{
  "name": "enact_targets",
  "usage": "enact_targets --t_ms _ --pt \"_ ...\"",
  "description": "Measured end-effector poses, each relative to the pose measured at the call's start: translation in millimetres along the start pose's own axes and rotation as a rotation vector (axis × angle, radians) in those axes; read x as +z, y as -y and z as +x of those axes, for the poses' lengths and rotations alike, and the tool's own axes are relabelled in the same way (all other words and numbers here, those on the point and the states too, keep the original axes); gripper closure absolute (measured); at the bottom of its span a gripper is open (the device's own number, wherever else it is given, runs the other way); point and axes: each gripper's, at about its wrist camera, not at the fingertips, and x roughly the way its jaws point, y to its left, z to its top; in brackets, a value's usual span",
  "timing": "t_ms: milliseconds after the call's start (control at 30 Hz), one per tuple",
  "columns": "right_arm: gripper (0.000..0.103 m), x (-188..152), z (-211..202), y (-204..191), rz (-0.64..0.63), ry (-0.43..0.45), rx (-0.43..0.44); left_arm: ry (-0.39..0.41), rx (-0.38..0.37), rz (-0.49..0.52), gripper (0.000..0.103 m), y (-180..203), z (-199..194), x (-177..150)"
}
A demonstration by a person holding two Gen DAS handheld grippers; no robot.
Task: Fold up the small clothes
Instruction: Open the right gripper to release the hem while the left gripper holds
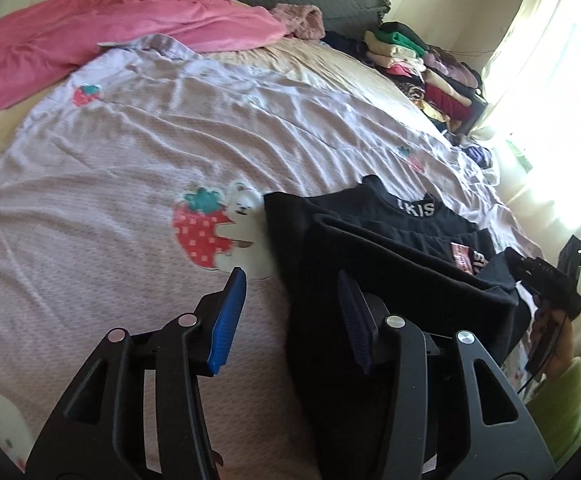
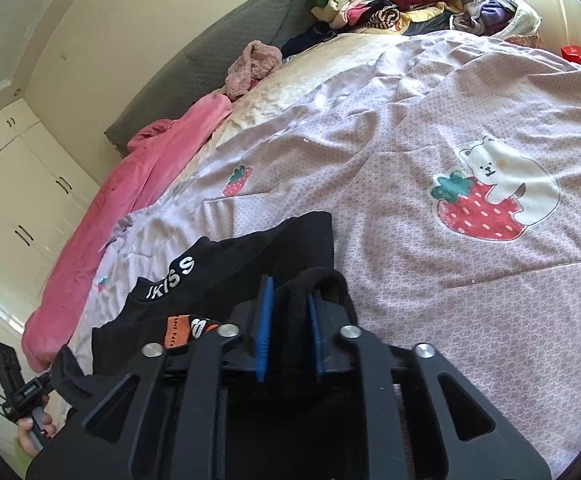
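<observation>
A black top (image 1: 390,240) with white lettering on its collar lies partly folded on a lilac bedsheet (image 1: 130,152) printed with strawberries and a white bear. The left gripper (image 1: 294,312) hovers over the top's near edge with its blue pads (image 1: 228,320) spread wide, one over the sheet, the other over black cloth, pinching nothing. The right gripper (image 2: 290,328) has its jaws parted a little, with a fold of the black top standing between the pads; whether they press on it I cannot tell. A pink blanket (image 1: 90,32) and a pile of folded clothes (image 1: 422,68) lie at the bed's far side.
</observation>
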Motion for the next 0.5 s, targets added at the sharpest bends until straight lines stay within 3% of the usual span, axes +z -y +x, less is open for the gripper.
enact_targets --t_ms 167,267,300,333,400,500 --pt "0.056 -0.4 -1.9 -7.3 -0.030 0.001 0.024 -0.029 -0.012 0.059 0.064 14.7 14.6 -2.5" --pt "0.052 0.6 -3.6 -7.3 -0.025 0.004 0.042 -0.032 0.017 0.065 0.064 18.1 19.4 -3.3" --pt "0.052 0.9 -3.7 -6.9 -0.023 0.003 0.043 -0.031 0.027 0.062 0.074 18.1 20.8 -3.4" --pt "0.052 1.0 -3.5 -6.2 -0.019 0.000 0.044 -0.033 0.034 0.059 0.089 17.6 22.7 -3.4" --pt "0.050 1.5 -4.1 -3.3 -0.002 -0.004 0.064 -0.035 0.049 0.053 0.093 16.9 25.0 -3.6" --pt "0.038 4.2 -7.3 6.8 0.077 -0.006 0.153 -0.026 0.058 0.050 0.098 17.1 23.6 -3.3"
